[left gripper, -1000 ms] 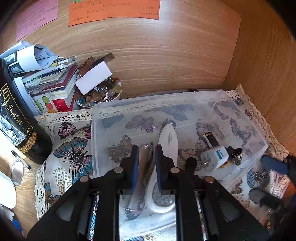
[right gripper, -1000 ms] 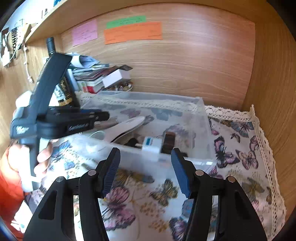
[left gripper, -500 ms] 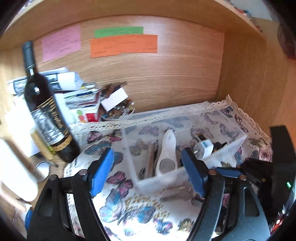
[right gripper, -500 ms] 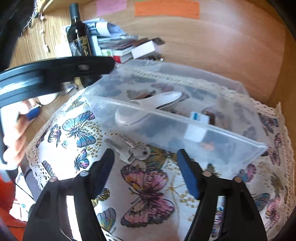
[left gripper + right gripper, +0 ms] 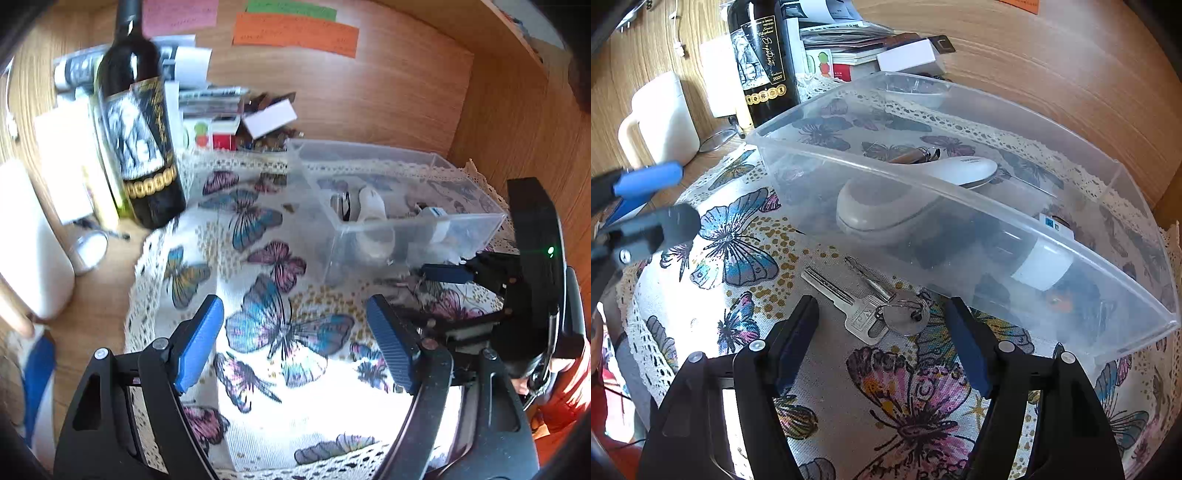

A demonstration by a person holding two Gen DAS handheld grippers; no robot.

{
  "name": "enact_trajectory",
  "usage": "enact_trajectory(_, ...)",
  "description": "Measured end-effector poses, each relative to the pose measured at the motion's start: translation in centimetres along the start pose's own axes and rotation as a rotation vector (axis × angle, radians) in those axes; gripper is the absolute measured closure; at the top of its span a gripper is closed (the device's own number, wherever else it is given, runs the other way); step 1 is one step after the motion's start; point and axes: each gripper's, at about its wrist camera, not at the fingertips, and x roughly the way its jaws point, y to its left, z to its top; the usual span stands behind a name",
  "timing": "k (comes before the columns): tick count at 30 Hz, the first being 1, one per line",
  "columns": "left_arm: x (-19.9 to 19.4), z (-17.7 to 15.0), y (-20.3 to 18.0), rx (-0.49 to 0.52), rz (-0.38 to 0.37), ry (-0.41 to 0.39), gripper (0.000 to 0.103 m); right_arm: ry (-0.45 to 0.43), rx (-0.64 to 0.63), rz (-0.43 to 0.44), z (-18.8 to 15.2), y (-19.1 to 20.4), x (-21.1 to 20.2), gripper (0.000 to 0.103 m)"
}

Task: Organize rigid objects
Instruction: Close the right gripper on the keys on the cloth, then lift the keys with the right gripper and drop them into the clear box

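Wood-walled desk nook, butterfly cloth (image 5: 886, 406) over the top. Upper left of right view: bottle (image 5: 762, 55), standing clear of the work. Lower middle: keys (image 5: 882, 306) flat on the cloth, just outside the bin (image 5: 960, 177), likely next to go in. Right gripper (image 5: 882, 339) straddles them, jaws closing, pads not yet touching. Left gripper (image 5: 295, 339), lower middle of left view: jaws opening, nothing between, seemingly parked aside
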Motion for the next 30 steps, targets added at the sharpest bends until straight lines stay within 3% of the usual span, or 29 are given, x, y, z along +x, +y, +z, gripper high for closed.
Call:
enact_trajectory(2, 0.1, -0.4, 0.1, -0.004, -0.011, 0.002, 0.023, -0.005, -0.011, 0.010, 0.0, 0.2, -0.1, 0.065)
enact_trajectory(5, 0.0, -0.8, 0.0, -0.008, -0.031, 0.000, 0.023, -0.004, -0.023, 0.022, -0.1, 0.7, -0.2, 0.083)
enact_trajectory(19, -0.5, -0.8, -1.3, -0.007, -0.087, -0.023, 0.023, -0.033, 0.027, -0.010, -1.6, 0.6, -2.9, 0.089)
enact_trajectory(30, -1.2, 0.7, -4.5, 0.054, -0.094, -0.072, 0.023, -0.198, 0.057, -0.047, -0.9, -1.3, -8.4, 0.089)
